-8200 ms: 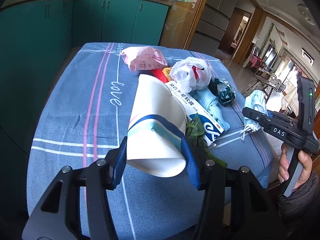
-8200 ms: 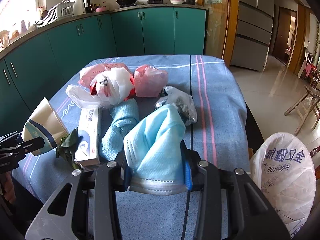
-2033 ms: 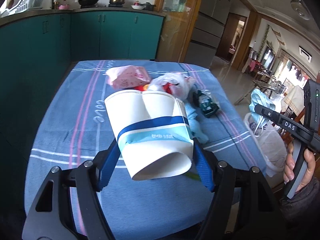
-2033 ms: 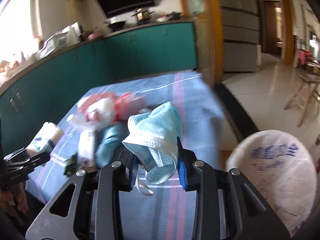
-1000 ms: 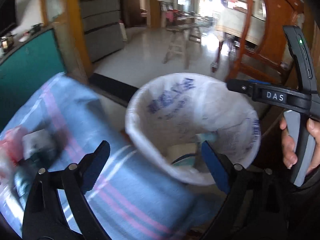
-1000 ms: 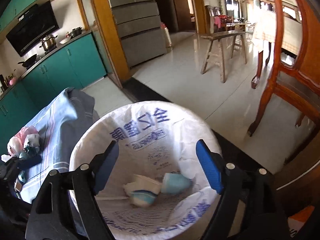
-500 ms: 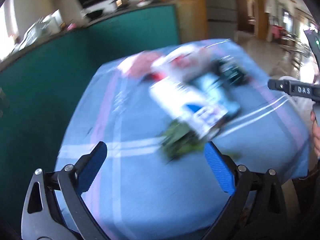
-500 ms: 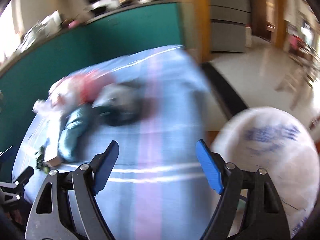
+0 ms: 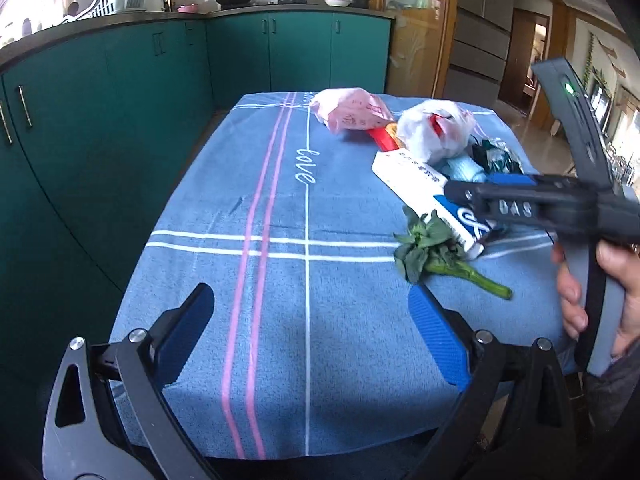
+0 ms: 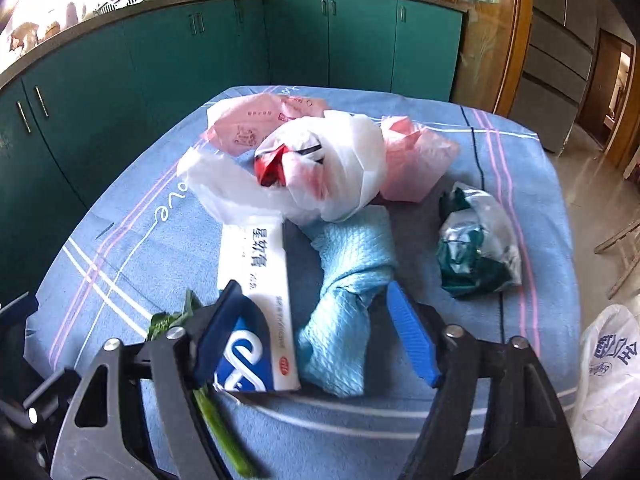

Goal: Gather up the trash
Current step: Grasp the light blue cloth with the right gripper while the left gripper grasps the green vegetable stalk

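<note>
two grippers are over the table [image 9: 280, 320] and both hold nothing. our left gripper [image 9: 316, 336] has its blue pads [image 9: 438, 344] spread wide above bare blue tablecloth near the front edge, with the leafy green stalk [image 9: 436, 252] lying just ahead of its right-side pad. our right gripper [image 10: 316, 332] also has its fingers spread apart, hovering low over the near end of the trash pile; between and just beyond its pads we see the white and blue box [image 10: 260, 292] and the crumpled light blue cloth [image 10: 348, 292] side by side, touching. behind them sits a knotted white plastic bag [image 10: 320, 168] with something red inside, resting against the far end of the box, and pink plastic bags [image 10: 412, 164] lie behind and beside it (one more toward the far left, one to the right). a scrunched green and clear wrapper [image 10: 476, 252] lies apart to the right of the cloth. the green stalk passes under the right gripper's left-side finger in the right wrist view. at the table's right edge the rim of the white trash bag [image 10: 608, 380] shows. teal cabinets [image 9: 160, 92] line the wall behind.
</note>
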The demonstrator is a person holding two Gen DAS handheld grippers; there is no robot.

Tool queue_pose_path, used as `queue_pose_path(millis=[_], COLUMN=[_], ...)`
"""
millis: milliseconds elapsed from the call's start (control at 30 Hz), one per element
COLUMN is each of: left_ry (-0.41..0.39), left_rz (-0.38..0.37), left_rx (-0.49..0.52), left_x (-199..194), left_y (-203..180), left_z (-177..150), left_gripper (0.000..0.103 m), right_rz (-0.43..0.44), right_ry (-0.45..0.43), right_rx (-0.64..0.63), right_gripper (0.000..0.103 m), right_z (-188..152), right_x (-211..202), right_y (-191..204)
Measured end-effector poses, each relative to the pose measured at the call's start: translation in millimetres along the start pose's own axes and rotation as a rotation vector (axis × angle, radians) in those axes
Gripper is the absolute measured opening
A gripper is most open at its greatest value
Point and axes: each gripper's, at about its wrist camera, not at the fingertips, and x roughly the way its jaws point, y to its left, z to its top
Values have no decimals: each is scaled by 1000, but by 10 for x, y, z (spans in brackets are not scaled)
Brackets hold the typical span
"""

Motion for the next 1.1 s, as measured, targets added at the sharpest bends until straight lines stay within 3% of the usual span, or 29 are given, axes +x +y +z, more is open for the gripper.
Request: queue_pose_path(millis=[267, 467, 733, 1033, 1100], left_ry=[18, 27, 44, 53, 52], left_rz=[-31, -33, -38, -31, -35], left_rx=[-20, -40, -33, -46, -53], left_x=[0, 26, 77, 97, 92], left_y=[9, 51, 15, 39, 48], left_z=[-27, -38, -69, -71, -64], left_gripper=[97, 97, 97, 98, 98], right_rz=[27, -30, 62, 81, 93], right_ry=[11, 31, 24, 32, 35], right_rx=[35, 75, -2, -22, -21], right_gripper=[72, 72, 72, 72, 65], right_z=[15, 27, -46, -76, -88], right_x=[61, 20, -15, -11, -16], right_y=[-33, -210, -8, 58, 45])
